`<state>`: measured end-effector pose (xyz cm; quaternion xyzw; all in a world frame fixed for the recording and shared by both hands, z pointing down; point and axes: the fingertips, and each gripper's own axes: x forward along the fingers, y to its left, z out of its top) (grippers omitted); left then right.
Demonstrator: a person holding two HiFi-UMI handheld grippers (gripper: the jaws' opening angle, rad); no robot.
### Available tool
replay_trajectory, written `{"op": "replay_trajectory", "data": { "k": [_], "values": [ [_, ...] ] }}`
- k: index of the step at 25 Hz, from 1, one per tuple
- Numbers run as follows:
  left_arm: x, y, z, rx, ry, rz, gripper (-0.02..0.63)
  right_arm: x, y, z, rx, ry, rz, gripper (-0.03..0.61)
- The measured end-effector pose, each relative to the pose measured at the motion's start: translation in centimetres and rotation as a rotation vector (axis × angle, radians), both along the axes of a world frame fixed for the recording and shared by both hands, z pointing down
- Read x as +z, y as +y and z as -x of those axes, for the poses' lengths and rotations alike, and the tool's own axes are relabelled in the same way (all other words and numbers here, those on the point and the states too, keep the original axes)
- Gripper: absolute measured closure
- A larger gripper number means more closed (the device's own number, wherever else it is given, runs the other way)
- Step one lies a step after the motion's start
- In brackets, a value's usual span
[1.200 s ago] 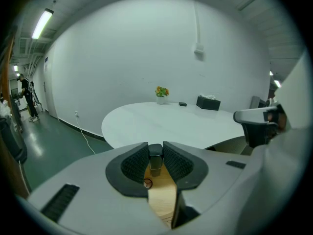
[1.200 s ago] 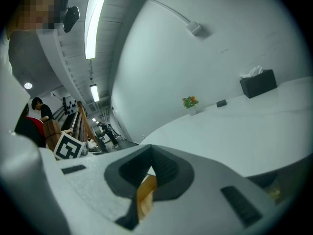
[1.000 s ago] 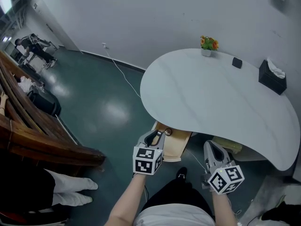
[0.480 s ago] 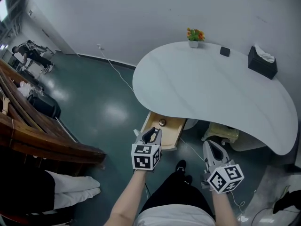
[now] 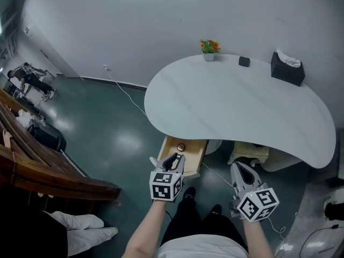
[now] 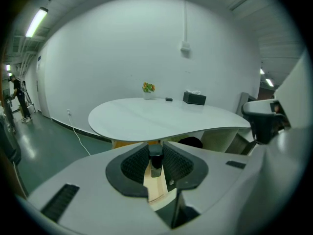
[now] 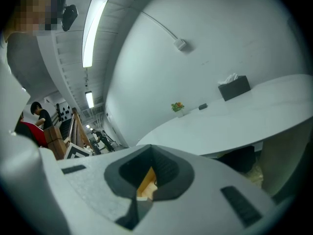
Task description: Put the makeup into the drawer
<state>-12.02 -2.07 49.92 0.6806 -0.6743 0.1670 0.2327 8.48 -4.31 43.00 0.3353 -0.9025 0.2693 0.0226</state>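
My left gripper [image 5: 173,159] is shut on a small dark makeup tube with a silvery base [image 6: 155,162], which stands upright between the pads. It hovers just in front of the open wooden drawer [image 5: 192,156] under the white table [image 5: 231,106]. A small round item [image 5: 181,147] lies inside the drawer. In the left gripper view the drawer's pale wood [image 6: 157,190] shows below the tube. My right gripper [image 5: 238,167] hangs to the right of the drawer with its jaws together and nothing in them. Through the right gripper [image 7: 146,177] a sliver of the drawer's wood shows.
On the table's far side stand a small flower pot [image 5: 208,48], a black tissue box [image 5: 287,69] and a small black item [image 5: 244,61]. A white cable [image 5: 126,93] runs over the green floor. A wooden stair rail [image 5: 37,163] is at the left.
Both grippers and the head have drawn back from the table, so the drawer now shows further out from under its edge. The left grip on the tube is unchanged.
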Motion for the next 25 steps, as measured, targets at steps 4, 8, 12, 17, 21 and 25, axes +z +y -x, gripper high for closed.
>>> {"op": "replay_trajectory", "data": {
  "k": [4, 8, 12, 17, 21, 25],
  "values": [
    [0.4, -1.1, 0.4, 0.107, -0.002, 0.005, 0.517, 0.2, -0.5, 1.6, 0.044, 0.011, 0.002, 0.577],
    [1.0, -2.1, 1.5, 0.218, 0.013, 0.017, 0.517, 0.9, -0.2, 4.3, 0.079, 0.028, 0.024, 0.577],
    [2.3, -3.1, 2.4, 0.347, 0.005, 0.041, 0.517, 1.6, -0.1, 6.6, 0.124, 0.039, 0.049, 0.577],
    [4.2, -4.1, 2.4, 0.533, -0.016, 0.071, 0.517, 2.5, 0.0, 8.0, 0.202, 0.060, 0.076, 0.577],
    [5.7, -4.7, 1.6, 0.687, -0.022, 0.092, 0.517, 3.3, 0.3, 8.5, 0.266, 0.080, 0.103, 0.577],
    [7.5, -5.2, 0.7, 0.818, -0.033, 0.109, 0.517, 4.5, 1.0, 9.0, 0.315, 0.097, 0.141, 0.577]
  ]
}}
